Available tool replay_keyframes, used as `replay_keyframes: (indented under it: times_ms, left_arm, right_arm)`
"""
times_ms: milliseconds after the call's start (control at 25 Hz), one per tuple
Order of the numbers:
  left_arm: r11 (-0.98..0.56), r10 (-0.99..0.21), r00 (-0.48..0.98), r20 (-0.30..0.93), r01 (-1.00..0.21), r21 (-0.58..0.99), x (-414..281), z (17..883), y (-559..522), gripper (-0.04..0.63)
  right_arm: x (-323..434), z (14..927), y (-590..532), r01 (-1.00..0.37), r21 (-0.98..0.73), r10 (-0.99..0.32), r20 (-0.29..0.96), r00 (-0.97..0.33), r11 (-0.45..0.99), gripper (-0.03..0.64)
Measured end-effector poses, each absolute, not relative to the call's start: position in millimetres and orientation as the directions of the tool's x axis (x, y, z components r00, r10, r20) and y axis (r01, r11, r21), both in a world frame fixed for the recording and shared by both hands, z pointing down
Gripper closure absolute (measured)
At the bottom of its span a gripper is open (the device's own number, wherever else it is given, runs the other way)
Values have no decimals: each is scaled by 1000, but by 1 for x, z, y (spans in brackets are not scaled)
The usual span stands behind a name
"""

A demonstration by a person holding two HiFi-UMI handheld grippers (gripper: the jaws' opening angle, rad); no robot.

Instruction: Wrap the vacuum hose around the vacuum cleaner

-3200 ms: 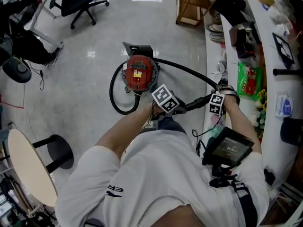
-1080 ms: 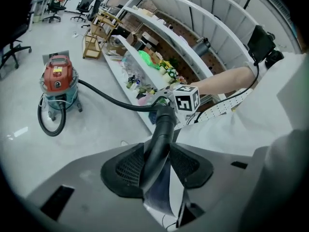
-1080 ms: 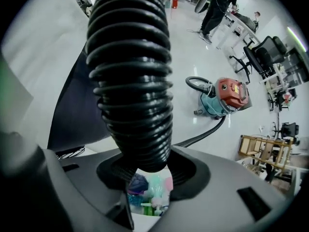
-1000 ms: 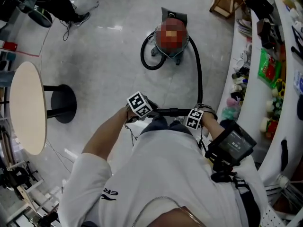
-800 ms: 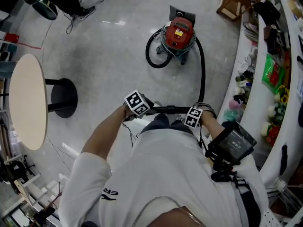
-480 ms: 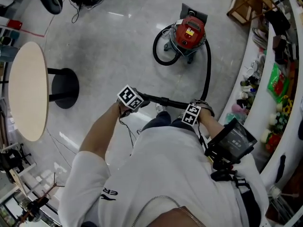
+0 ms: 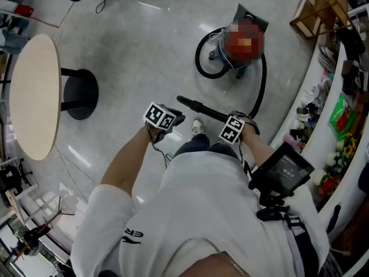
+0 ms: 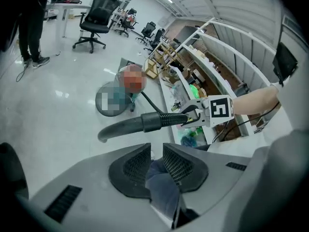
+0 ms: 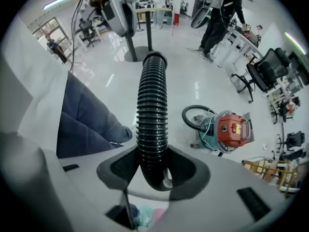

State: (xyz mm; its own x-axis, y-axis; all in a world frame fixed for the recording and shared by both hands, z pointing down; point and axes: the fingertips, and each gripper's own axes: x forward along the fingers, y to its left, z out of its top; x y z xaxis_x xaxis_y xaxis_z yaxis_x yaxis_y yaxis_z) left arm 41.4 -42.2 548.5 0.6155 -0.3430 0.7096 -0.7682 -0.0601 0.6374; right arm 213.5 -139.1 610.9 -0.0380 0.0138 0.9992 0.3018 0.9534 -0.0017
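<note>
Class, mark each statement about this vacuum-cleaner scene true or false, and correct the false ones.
1. The right gripper grips the ribbed black hose. True.
2. The left gripper holds the hose's end. False: its jaws have just been closing with nothing between them; the hose's end hangs free.
3. The vacuum cleaner stands on the floor. True.
4. The hose is fully wound round the vacuum cleaner. False: one loop lies beside it; the rest runs to the right gripper.
5. The round table stands at the person's right. False: it stands at the left.
</note>
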Motion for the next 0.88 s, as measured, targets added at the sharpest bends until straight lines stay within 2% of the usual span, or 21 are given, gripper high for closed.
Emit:
replay_keyframes:
  times_ms: [400, 880]
  left_arm:
    - [44, -500, 554, 665, -751, 659, 5, 536, -99, 525]
    - [162, -570, 482, 665, -728, 667, -35, 543, -175, 525]
  right_arm:
    - [137, 603, -145, 211, -21, 50, 990, -134, 977, 437]
    - [59, 605, -193, 75, -97, 113, 963, -245, 992, 437]
